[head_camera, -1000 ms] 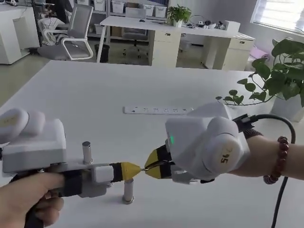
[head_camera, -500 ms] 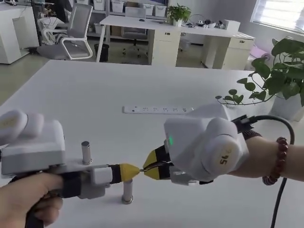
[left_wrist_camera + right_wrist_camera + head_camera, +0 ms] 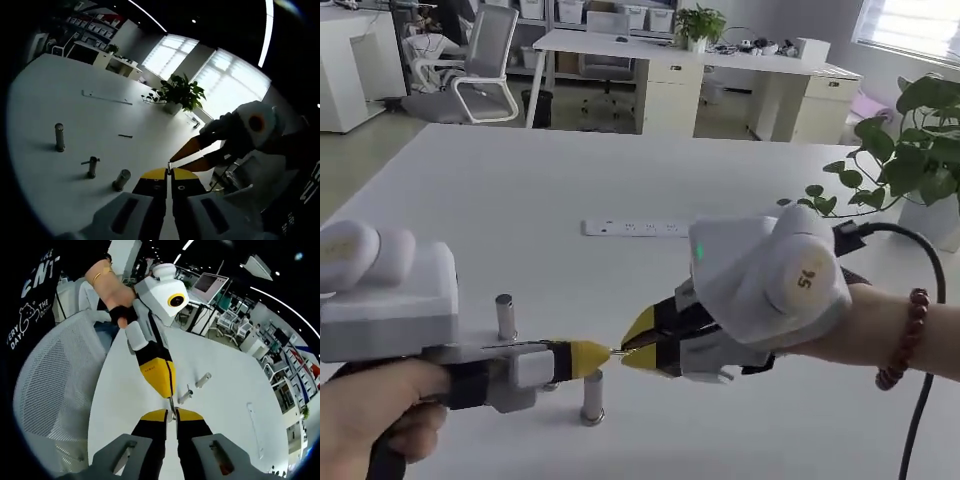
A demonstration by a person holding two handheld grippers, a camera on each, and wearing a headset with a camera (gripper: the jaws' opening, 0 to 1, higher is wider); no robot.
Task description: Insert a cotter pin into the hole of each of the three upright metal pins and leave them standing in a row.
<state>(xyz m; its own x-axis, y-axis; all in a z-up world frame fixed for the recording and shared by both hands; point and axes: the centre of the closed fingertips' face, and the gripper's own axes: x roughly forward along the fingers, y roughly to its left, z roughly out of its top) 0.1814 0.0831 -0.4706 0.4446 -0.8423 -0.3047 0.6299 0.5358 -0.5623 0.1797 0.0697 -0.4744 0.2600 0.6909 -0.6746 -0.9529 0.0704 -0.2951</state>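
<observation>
Three metal pins stand on the white table (image 3: 75, 110): a bare one (image 3: 59, 137), a middle one (image 3: 91, 166) with a cotter pin through its top, and a near one (image 3: 121, 179). In the head view two of them show (image 3: 505, 317) (image 3: 591, 398). A loose cotter pin (image 3: 125, 135) lies farther out. My left gripper (image 3: 592, 357) (image 3: 169, 171) and right gripper (image 3: 638, 351) (image 3: 171, 415) meet tip to tip above the table, both shut on one thin cotter pin (image 3: 616, 352) (image 3: 171, 405).
A white power strip (image 3: 630, 229) lies across the table's middle. A potted plant (image 3: 910, 160) stands at the right edge. Office desks and a chair (image 3: 485, 75) are beyond the table. A mesh chair (image 3: 50, 390) and a person's torso appear behind the left gripper in the right gripper view.
The right gripper's body has rolled and risen a little while its tips stayed against the left gripper's. The cotter pin remains held between them.
</observation>
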